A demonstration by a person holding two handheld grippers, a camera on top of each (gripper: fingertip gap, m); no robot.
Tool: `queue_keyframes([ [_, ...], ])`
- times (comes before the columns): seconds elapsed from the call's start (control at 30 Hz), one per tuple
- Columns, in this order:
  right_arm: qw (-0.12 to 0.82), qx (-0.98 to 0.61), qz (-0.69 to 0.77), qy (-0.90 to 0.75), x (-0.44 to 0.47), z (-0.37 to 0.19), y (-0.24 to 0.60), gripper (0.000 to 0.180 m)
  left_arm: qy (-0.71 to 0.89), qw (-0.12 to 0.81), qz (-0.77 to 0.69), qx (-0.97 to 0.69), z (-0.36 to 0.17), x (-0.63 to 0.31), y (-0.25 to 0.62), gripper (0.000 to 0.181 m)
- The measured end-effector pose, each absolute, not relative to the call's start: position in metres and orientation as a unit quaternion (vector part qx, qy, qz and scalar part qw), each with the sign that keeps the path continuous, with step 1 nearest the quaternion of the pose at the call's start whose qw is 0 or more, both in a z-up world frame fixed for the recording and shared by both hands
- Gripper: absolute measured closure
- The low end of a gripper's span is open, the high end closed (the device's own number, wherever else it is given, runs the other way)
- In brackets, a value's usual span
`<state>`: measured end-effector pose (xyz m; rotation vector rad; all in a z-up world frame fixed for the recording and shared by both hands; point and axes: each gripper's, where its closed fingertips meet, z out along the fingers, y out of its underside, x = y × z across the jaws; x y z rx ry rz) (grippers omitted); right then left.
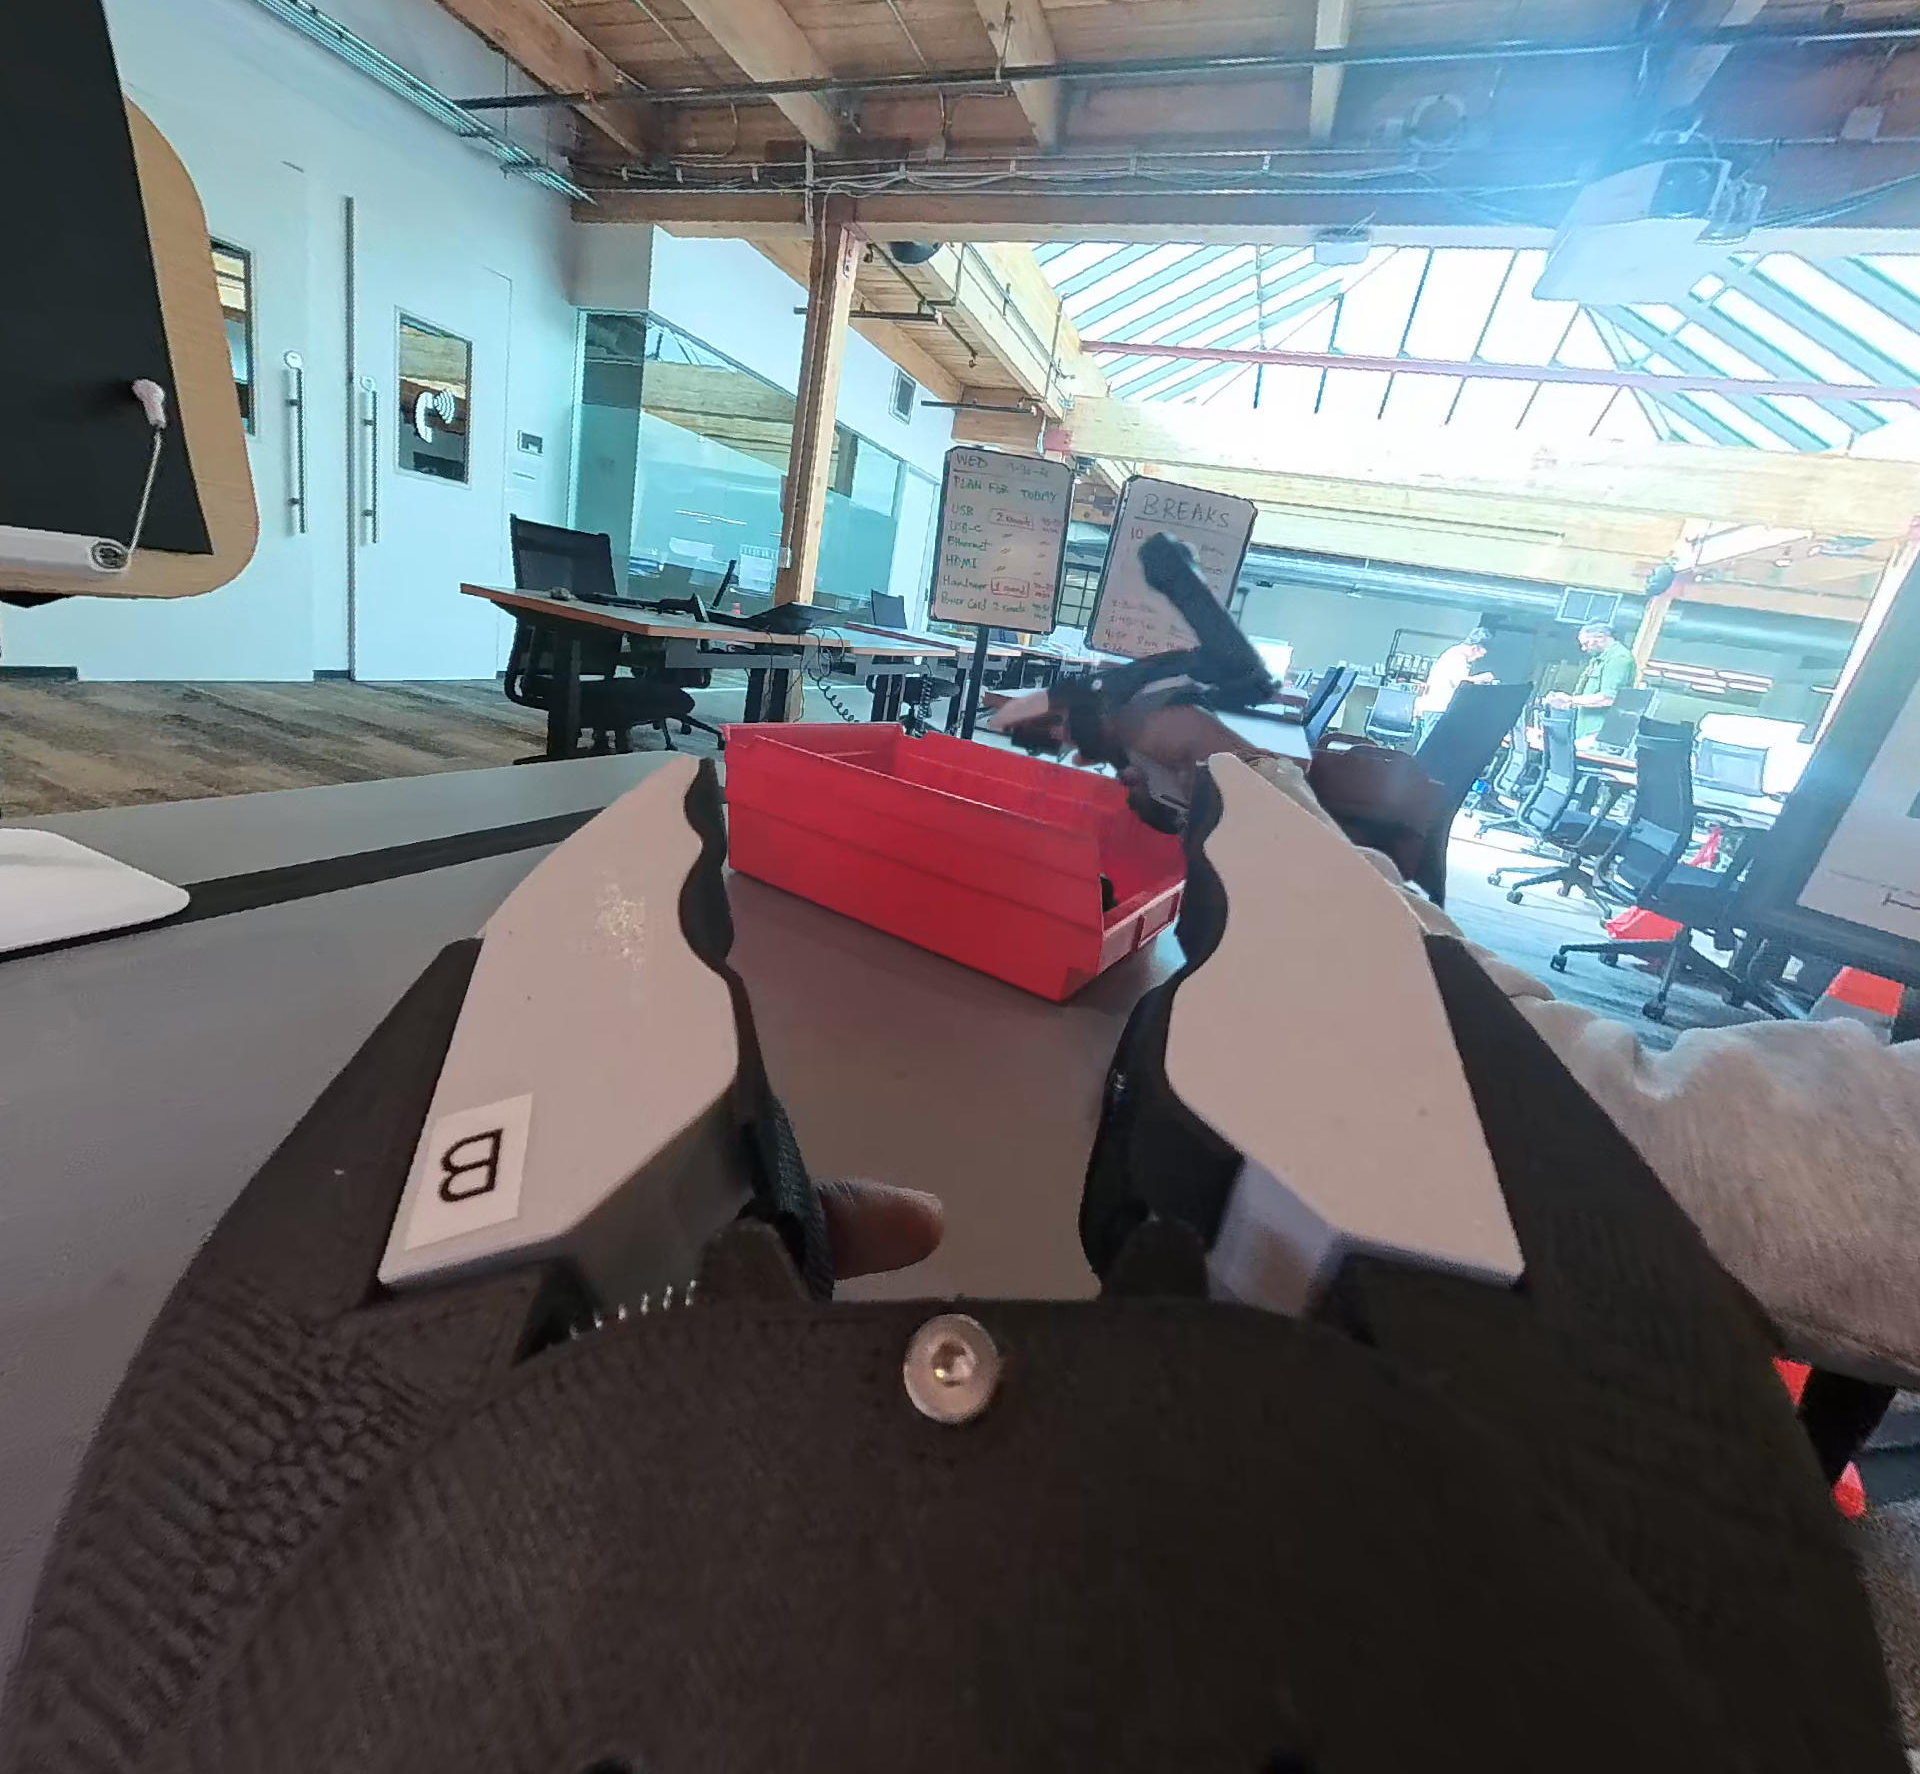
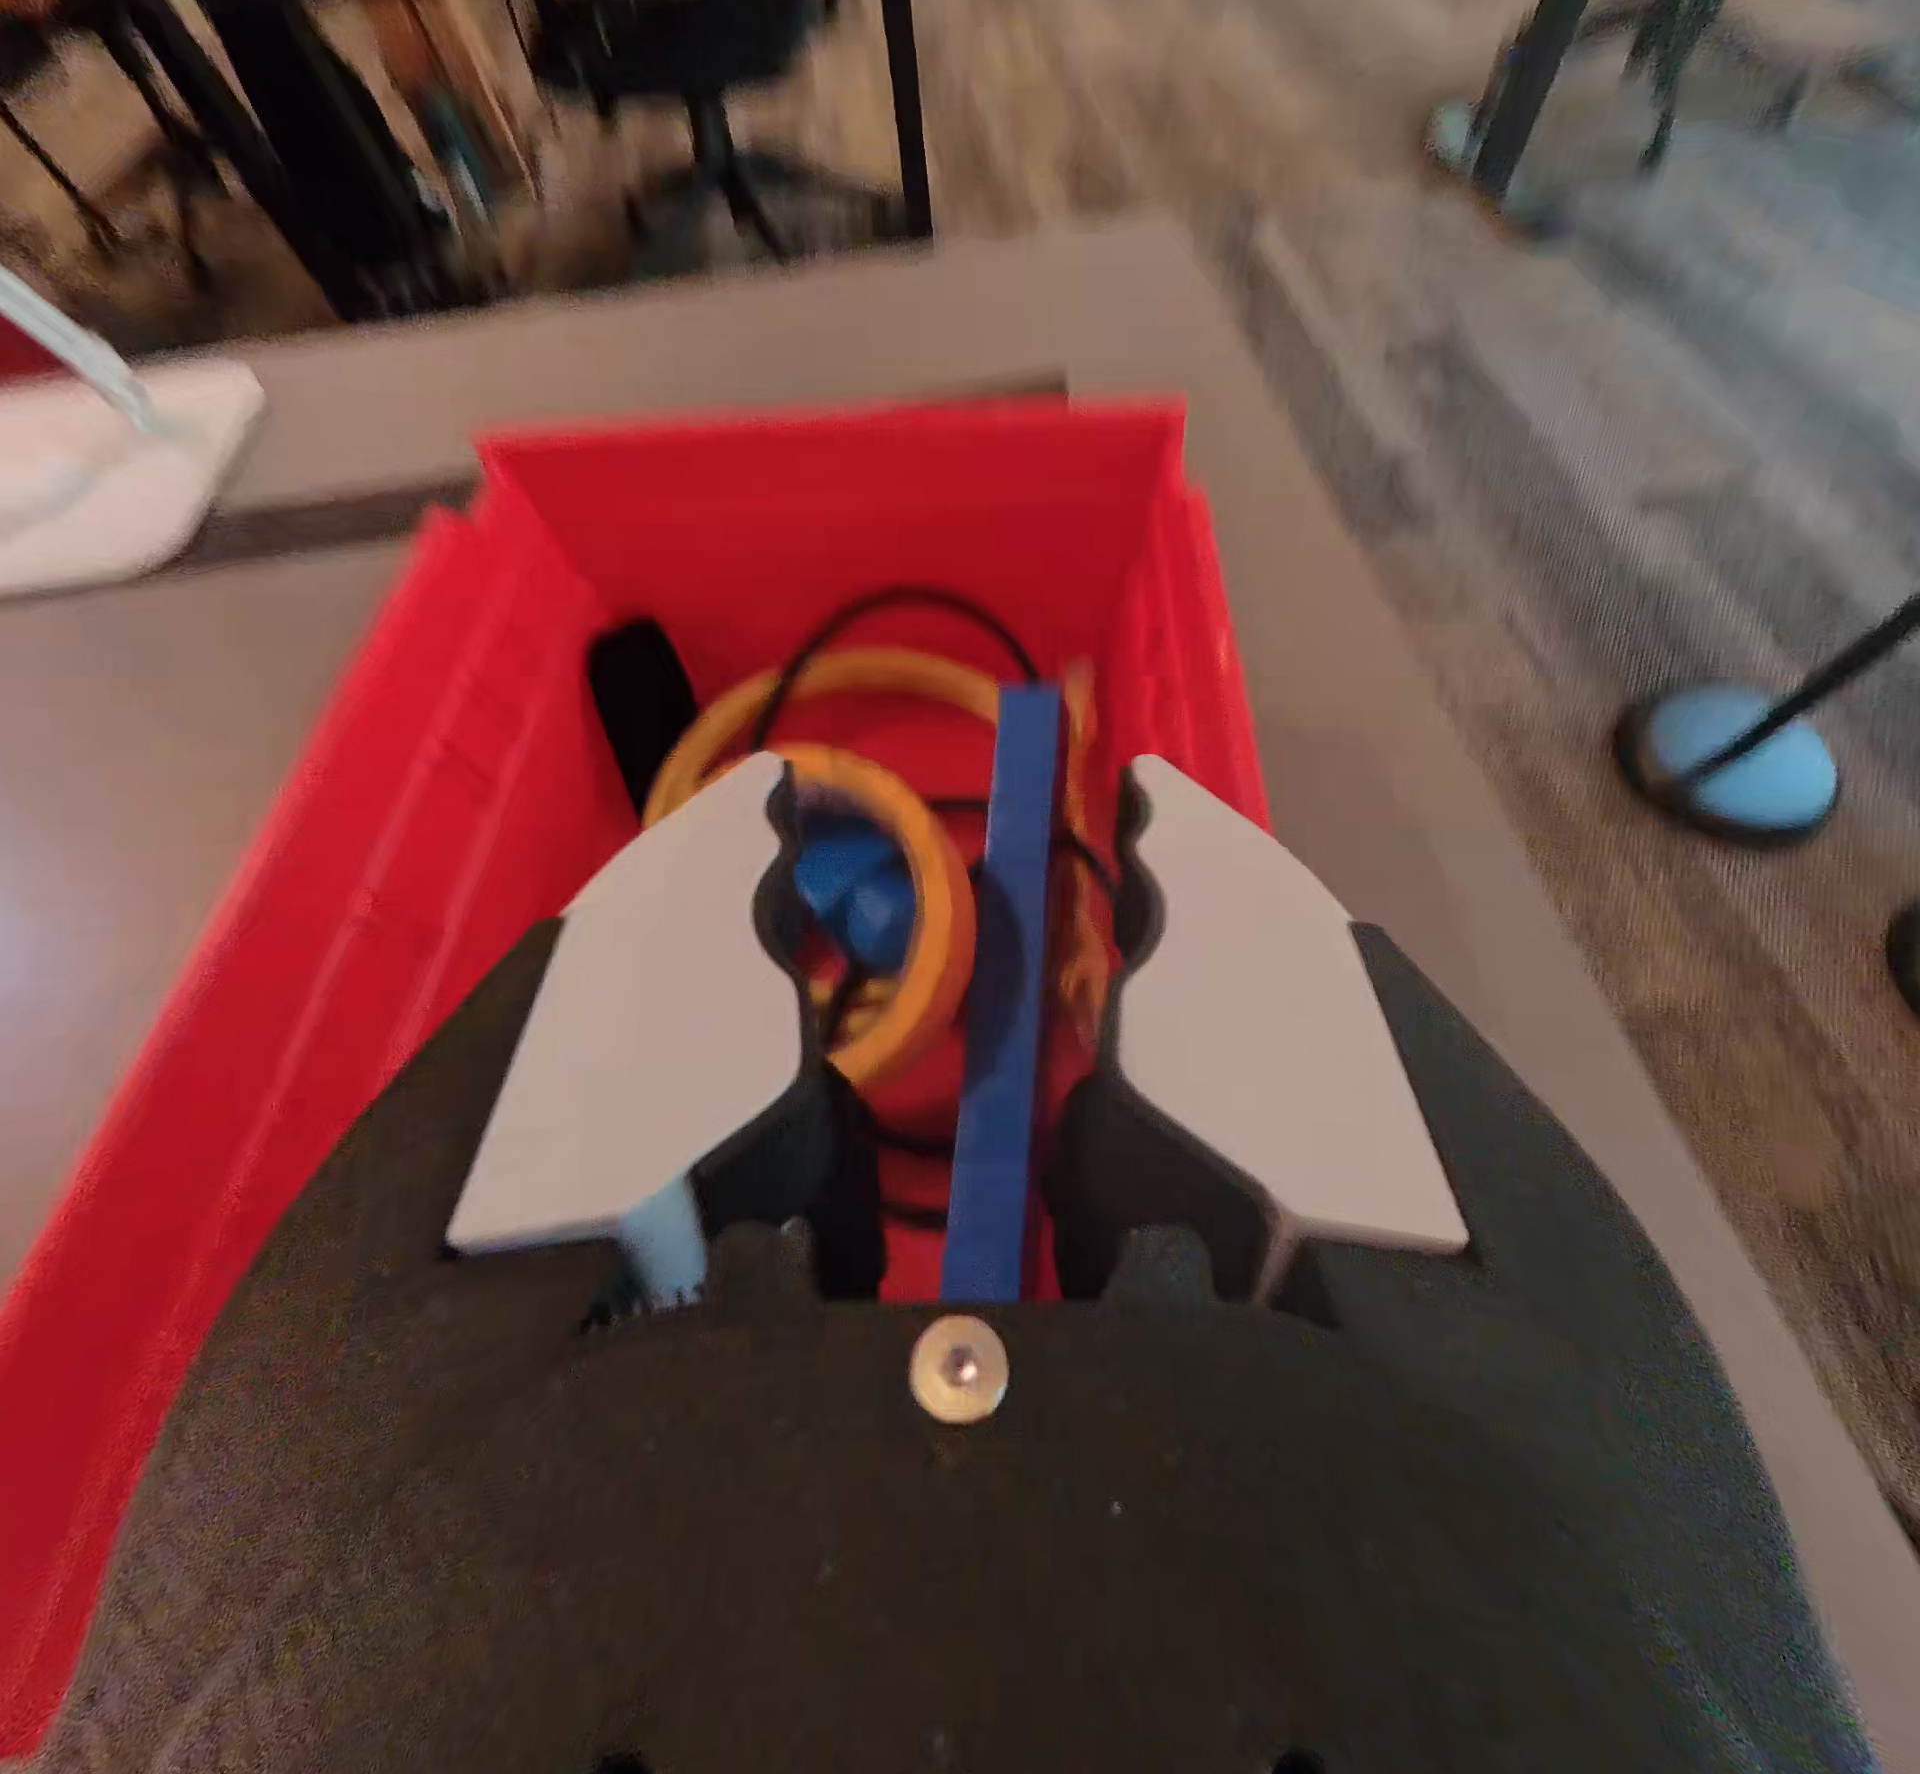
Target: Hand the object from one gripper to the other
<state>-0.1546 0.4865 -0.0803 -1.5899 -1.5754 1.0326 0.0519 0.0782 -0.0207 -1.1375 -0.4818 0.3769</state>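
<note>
The left gripper (image 1: 956,789) is hovering low over the grey table (image 1: 260,1049), its grey fingers (image 1: 603,976) spread wide with nothing between them. Ahead of it, at about 12 o'clock, a red bin (image 1: 935,841) is sitting on the table, and the right gripper (image 1: 1164,799) is showing blurred above the bin's far end at about 1 o'clock, well apart from the left gripper's tips.

In the right wrist view, the right gripper (image 2: 956,789) is pointing down into the red bin (image 2: 416,789), its fingers (image 2: 665,997) also standing apart and pinching nothing. A long blue bar (image 2: 1013,945) is lying in the bin, running from 6 to 12 o'clock through the gap between the fingers, nearer the right finger; whether it is touching either finger cannot be told through the blur. Left of the bar, at about 10 o'clock, yellow rings (image 2: 935,893), a thin black cable (image 2: 914,602), a small blue piece (image 2: 852,893) and a black item (image 2: 639,696) are lying in the bin
</note>
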Motion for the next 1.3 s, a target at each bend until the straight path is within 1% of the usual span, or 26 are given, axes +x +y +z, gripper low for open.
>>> queue_keyframes([
  [0.17, 0.483, -0.495, 0.519, -0.502, -0.142, 0.025, 0.479, 0.065, -0.224, 0.801, 0.176, -0.527, -0.020, 0.051, 0.077, 0.095],
  [0.27, 0.543, -0.402, 0.598, -0.431, -0.118, 0.091, 0.454, 0.040, -0.224, 0.803, 0.179, -0.522, -0.019, 0.051, 0.076, 0.095],
  [0.3, 0.562, -0.354, 0.629, -0.405, -0.107, 0.113, 0.439, 0.034, -0.223, 0.804, 0.180, -0.521, -0.018, 0.051, 0.075, 0.094],
  [0.37, 0.590, -0.252, 0.674, -0.365, -0.078, 0.146, 0.403, 0.034, -0.222, 0.805, 0.183, -0.519, -0.018, 0.050, 0.074, 0.094],
  [0.43, 0.592, -0.174, 0.702, -0.356, -0.055, 0.154, 0.360, 0.036, -0.221, 0.805, 0.185, -0.519, -0.017, 0.050, 0.075, 0.094],
  [0.53, 0.575, -0.089, 0.712, -0.393, -0.035, 0.131, 0.289, 0.040, -0.219, 0.802, 0.187, -0.523, -0.019, 0.050, 0.076, 0.094],
  [0.63, 0.562, -0.031, 0.705, -0.431, -0.028, 0.084, 0.227, 0.043, -0.218, 0.799, 0.193, -0.527, -0.020, 0.049, 0.076, 0.094],
  [0.7, 0.540, 0.012, 0.704, -0.461, -0.023, 0.047, 0.189, 0.048, -0.218, 0.799, 0.190, -0.527, -0.020, 0.050, 0.076, 0.094],
  [0.77, 0.485, 0.041, 0.696, -0.527, -0.019, 0.019, 0.152, 0.040, -0.212, 0.806, 0.181, -0.522, -0.015, 0.054, 0.077, 0.094],
  [0.87, 0.440, 0.055, 0.700, -0.560, -0.014, -0.005, 0.130, 0.040, -0.198, 0.808, 0.185, -0.524, -0.010, 0.060, 0.077, 0.094],
  [0.93, 0.411, 0.042, 0.693, -0.591, -0.021, -0.020, 0.123, 0.034, -0.180, 0.804, 0.197, -0.532, -0.003, 0.068, 0.073, 0.094],
  [0.97, 0.405, 0.034, 0.684, -0.605, -0.026, -0.027, 0.123, 0.034, -0.173, 0.795, 0.202, -0.545, -0.001, 0.073, 0.070, 0.093],
  [1.03, 0.404, 0.029, 0.668, -0.625, -0.034, -0.038, 0.124, 0.034, -0.169, 0.767, 0.214, -0.581, 0.004, 0.084, 0.054, 0.093],
  [1.13, 0.397, 0.031, 0.650, -0.647, -0.037, -0.048, 0.123, 0.034, -0.200, 0.697, 0.279, -0.629, 0.017, 0.091, -0.001, 0.104],
  [1.2, 0.394, 0.034, 0.656, -0.643, -0.034, -0.046, 0.122, 0.034, -0.257, 0.624, 0.336, -0.657, 0.020, 0.087, -0.053, 0.106],
  [1.3, 0.394, 0.041, 0.657, -0.642, -0.031, -0.046, 0.120, 0.034, -0.360, 0.475, 0.390, -0.702, 0.005, 0.073, -0.139, 0.108],
])
